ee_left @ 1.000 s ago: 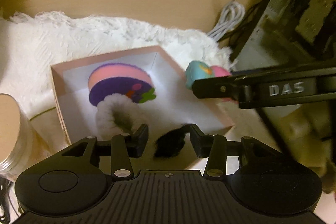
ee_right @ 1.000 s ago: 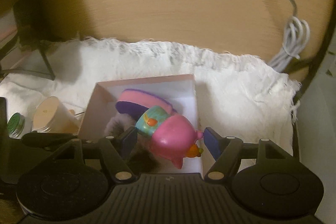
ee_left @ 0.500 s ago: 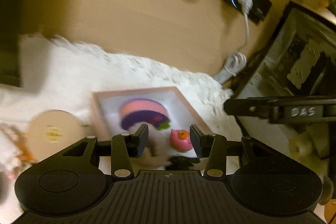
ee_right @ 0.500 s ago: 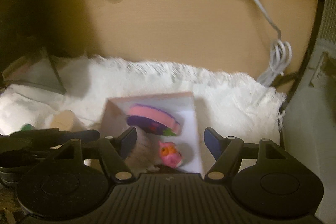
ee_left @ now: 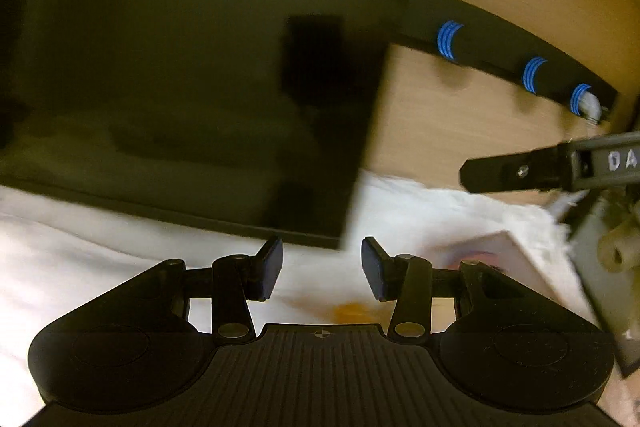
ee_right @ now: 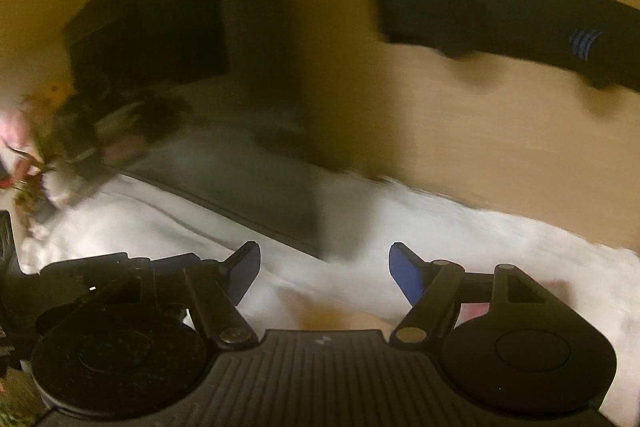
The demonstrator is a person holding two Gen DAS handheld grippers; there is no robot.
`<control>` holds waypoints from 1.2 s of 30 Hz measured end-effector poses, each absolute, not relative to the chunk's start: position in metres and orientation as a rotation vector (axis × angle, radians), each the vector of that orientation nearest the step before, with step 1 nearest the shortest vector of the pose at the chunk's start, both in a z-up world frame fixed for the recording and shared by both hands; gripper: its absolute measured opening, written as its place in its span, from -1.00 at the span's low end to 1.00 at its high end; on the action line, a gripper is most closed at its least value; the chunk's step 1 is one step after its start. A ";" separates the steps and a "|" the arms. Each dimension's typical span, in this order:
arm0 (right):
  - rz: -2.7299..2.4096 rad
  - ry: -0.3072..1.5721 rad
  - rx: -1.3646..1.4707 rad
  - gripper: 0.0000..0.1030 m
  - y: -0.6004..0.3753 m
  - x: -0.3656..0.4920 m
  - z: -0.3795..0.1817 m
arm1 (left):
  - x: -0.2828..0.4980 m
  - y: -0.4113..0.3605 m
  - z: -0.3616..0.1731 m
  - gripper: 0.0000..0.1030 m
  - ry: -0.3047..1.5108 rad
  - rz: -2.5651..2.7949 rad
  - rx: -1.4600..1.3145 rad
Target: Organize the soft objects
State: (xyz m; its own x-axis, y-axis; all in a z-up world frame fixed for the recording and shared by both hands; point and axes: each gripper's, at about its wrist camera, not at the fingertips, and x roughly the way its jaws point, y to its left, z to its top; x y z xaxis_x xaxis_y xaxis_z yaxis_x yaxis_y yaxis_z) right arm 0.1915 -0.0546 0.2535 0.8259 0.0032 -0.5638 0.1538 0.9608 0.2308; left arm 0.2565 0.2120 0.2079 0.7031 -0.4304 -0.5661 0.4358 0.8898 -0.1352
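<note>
Left gripper (ee_left: 321,269) fingers spread, empty, lower centre, right gripper (ee_right: 324,275) fingers spread, empty, white fleece (ee_left: 100,247) beneath, pink box (ee_left: 516,259) lower right, blurred.

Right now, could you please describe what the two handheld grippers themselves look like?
Both are matte black plastic with ribbed bodies, round side housings and silver pivot screws. The left gripper has dark pads; the right gripper has blue fingers and white lettering "DA" on its side.
</note>
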 end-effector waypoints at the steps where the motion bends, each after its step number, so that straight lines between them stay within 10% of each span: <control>1: -0.064 0.589 0.275 0.40 -0.042 0.202 0.259 | 0.261 0.227 0.211 -0.07 0.625 -0.455 0.013; 36: -0.151 0.800 0.132 0.42 -0.099 0.233 0.171 | 0.418 0.153 0.045 -0.08 1.414 -0.447 -0.006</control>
